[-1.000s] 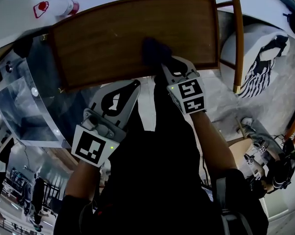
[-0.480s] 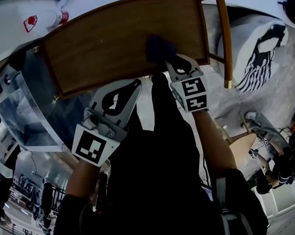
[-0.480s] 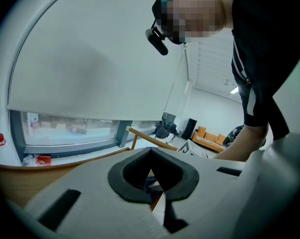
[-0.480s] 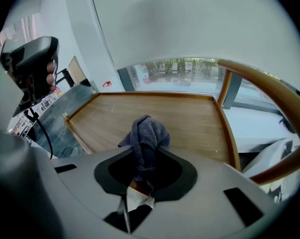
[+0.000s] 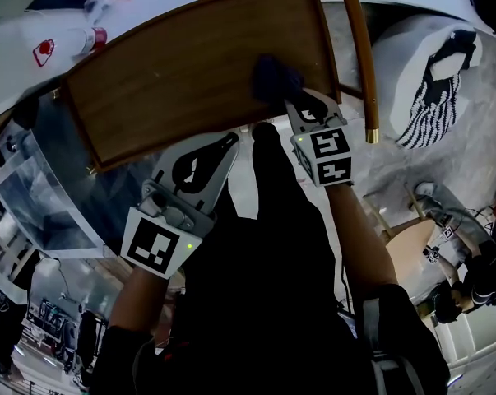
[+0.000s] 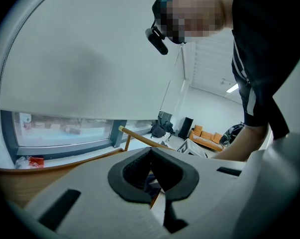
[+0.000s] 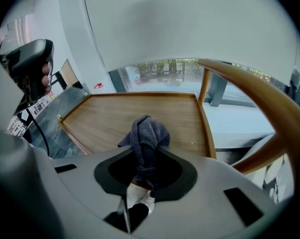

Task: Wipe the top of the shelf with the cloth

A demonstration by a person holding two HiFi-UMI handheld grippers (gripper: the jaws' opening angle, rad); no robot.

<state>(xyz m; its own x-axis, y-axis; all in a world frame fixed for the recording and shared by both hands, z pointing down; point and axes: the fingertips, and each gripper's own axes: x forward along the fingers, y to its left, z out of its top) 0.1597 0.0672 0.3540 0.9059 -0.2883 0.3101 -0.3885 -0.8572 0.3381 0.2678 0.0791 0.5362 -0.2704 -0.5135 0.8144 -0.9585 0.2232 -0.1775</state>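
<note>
**Inspector:** Right gripper (image 7: 145, 178), condition?

**Assessor:** Jaws clamped on the cloth (image 7: 149, 139). It is a dark towelling wad bunched between them and bulging just past the tips, over the near right part of the shelf top (image 7: 115, 118). I judge it soft, light and limp. It should drag flat under pressure and is best held by the gathered middle, as here, so no loose tail trails.

**Inspector:** Left gripper (image 6: 150, 176)?

**Assessor:** Jaws together, apparently nothing held. The dim scrap showing behind them I cannot name. It hangs short of the shelf's near edge, left of the right gripper.

**Inspector:** Room to move?

**Assessor:** Bare wood runs ahead and leftward to a thin raised lip (image 7: 205, 128). Close on the right stands a curved wooden rail (image 7: 249, 91). A clear panel (image 7: 72, 101) borders the far left. Strokes should favour left and forward.
</note>
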